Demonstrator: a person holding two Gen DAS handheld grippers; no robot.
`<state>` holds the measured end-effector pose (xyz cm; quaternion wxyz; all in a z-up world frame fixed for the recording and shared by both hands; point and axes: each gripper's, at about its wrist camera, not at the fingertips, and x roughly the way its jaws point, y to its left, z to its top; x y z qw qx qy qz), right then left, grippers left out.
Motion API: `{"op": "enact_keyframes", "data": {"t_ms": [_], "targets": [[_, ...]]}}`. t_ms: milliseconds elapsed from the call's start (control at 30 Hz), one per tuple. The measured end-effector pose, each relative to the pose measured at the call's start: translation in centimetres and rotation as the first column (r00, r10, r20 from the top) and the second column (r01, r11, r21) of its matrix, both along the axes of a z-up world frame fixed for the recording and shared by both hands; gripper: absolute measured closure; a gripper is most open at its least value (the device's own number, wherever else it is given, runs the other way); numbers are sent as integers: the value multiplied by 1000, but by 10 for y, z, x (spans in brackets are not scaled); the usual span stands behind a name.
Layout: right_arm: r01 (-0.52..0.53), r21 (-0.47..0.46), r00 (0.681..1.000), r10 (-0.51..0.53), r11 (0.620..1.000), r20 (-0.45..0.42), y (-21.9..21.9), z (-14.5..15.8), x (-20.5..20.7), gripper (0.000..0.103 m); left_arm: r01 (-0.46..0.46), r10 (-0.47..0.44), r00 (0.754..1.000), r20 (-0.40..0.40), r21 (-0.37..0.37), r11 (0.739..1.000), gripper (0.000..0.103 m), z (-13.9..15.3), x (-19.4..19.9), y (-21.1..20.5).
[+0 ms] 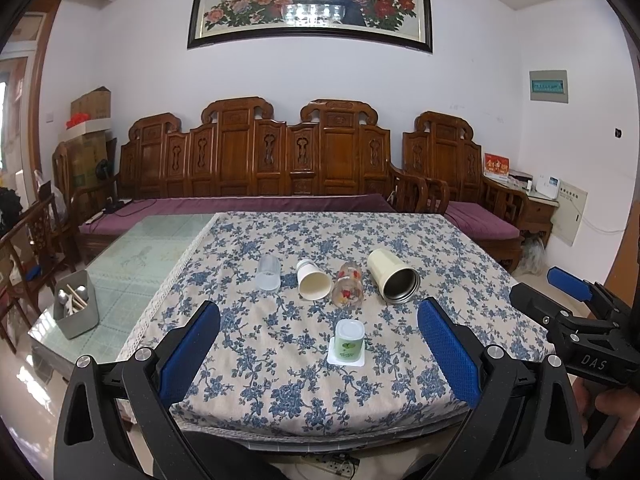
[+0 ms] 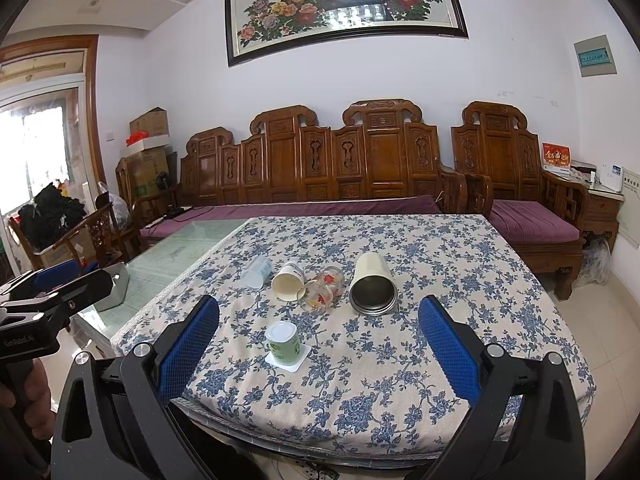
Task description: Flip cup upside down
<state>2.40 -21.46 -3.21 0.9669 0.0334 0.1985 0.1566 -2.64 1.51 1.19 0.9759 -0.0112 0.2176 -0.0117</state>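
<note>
Several cups lie on their sides in a row on the blue-flowered tablecloth [image 1: 400, 384]: a frosted clear cup [image 1: 268, 273], a white paper cup [image 1: 313, 280], a glass with red flowers [image 1: 349, 285] and a cream steel tumbler [image 1: 394, 276]. A small green yogurt cup [image 1: 349, 342] stands upside down in front of them, its wide rim flat on the cloth. My left gripper [image 1: 318, 344] is open and empty near the table's front edge. My right gripper [image 2: 318, 344] is open and empty too, to the right of the left one.
A grey utensil holder [image 1: 76, 308] with chopsticks and spoons stands on the bare glass tabletop at the left. A carved wooden sofa [image 1: 256, 168] with purple cushions runs behind the table. A power strip [image 1: 340, 465] lies on the floor under the front edge.
</note>
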Motion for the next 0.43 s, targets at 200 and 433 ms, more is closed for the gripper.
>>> {"op": "enact_keyframes", "data": {"t_ms": [200, 433], "targets": [[0, 0, 1000, 0, 1000, 0, 0, 0, 0, 3, -1, 1, 1000, -1, 1, 1000, 8, 0, 0, 0], [0, -1, 1000, 0, 1000, 1, 0, 0, 0, 3, 2, -2, 1000, 4, -4, 1000, 8, 0, -1, 0]]}}
